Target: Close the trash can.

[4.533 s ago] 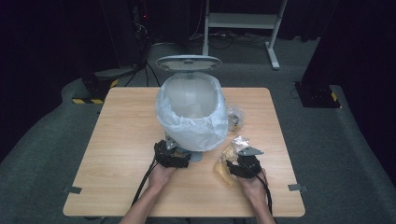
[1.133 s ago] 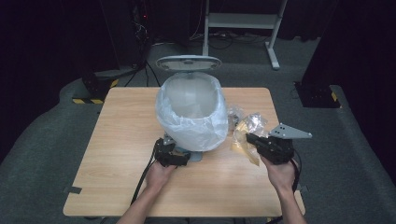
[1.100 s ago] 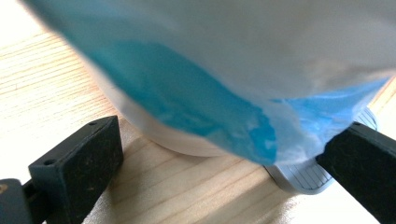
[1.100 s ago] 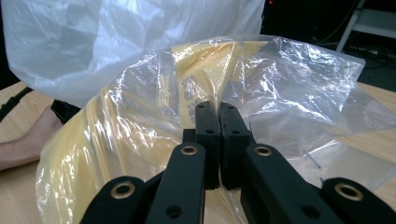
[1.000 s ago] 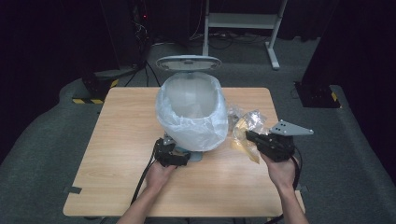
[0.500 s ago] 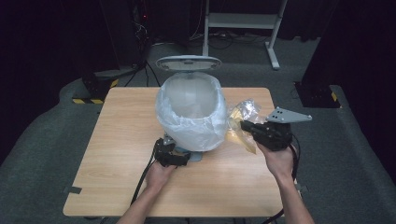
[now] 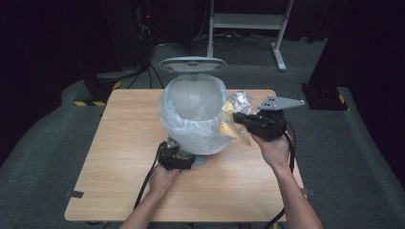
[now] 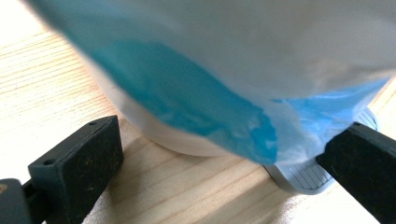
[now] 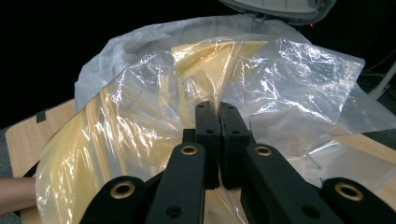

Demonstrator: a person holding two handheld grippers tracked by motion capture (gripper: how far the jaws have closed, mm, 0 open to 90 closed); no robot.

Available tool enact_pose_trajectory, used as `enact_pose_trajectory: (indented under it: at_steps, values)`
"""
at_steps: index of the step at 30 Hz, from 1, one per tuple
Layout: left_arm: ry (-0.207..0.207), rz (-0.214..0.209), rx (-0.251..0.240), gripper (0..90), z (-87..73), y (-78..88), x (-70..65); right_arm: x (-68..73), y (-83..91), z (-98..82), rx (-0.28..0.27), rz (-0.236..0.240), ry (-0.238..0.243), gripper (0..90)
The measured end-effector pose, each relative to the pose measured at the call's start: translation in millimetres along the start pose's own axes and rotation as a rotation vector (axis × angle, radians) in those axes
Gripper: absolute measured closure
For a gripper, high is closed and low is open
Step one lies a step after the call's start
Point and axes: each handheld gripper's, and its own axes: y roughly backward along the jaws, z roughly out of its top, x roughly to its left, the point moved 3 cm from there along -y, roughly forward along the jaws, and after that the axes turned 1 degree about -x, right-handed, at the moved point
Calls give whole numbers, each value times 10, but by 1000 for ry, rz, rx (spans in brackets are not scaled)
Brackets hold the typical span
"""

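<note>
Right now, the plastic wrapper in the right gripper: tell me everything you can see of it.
The wrapper is thin, crinkled film, part clear, part yellow-tinted, glossy with glare. The right gripper pinches it between closed jaws and holds it off the table, beside the rim of the bag-lined bin. Whether it touches the liner can't be told. It looks empty.

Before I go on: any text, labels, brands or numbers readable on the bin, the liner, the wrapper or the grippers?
None can be read.
Pedal bin and its white liner: no print seen.
Clear yellow-tinted wrapper clamped in the right gripper: only glare and creases, no lettering.
Left gripper, open at the bin's pedal: bare black jaws, no markings.
Yellow-black hazard stripes on the floor: a pattern, no words.
</note>
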Motion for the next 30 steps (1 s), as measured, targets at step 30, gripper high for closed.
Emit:
enact_pose_trajectory:
  at_steps: [30]
  values:
    - [-3, 1, 3, 6, -2, 0, 2, 15, -811, 527, 100, 38, 38, 883]
